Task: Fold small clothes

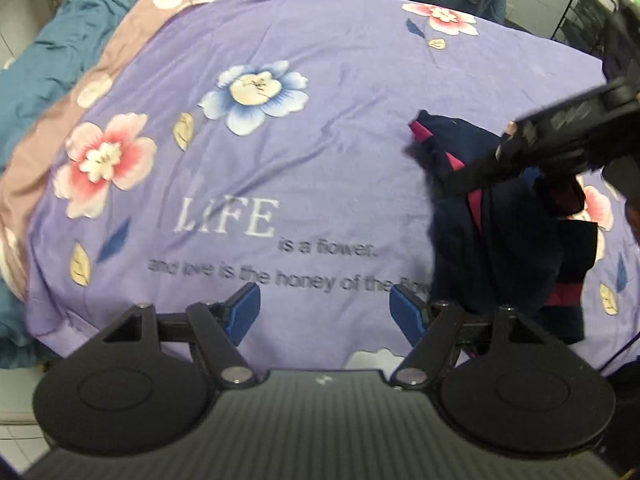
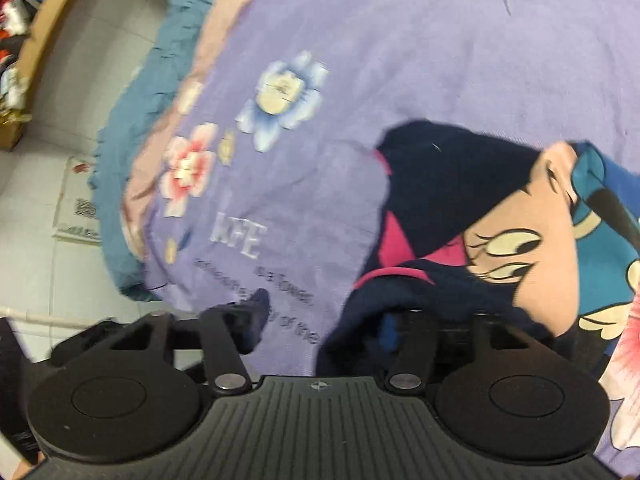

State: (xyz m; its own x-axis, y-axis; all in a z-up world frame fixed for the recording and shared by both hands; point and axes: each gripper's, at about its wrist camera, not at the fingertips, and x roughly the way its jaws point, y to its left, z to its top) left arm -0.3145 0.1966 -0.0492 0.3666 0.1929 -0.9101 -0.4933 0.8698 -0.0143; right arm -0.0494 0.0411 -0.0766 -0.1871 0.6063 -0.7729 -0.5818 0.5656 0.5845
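Note:
A small navy garment with pink trim [image 1: 492,236] lies crumpled on the purple floral bedsheet [image 1: 320,128], at the right of the left wrist view. My left gripper [image 1: 326,310] is open and empty, just left of the garment's near edge. My right gripper reaches in from the right over the garment [image 1: 520,152]. In the right wrist view the garment [image 2: 452,184] shows a cartoon print and its navy cloth drapes over my right gripper's right finger. My right gripper [image 2: 320,320] has its jaws wide apart above the sheet [image 2: 400,60].
A teal blanket [image 1: 48,60] lies under the sheet along the bed's left side. A black wire rack [image 1: 580,16] stands at the far right. Tiled floor with a flat printed bag [image 2: 76,208] lies left of the bed.

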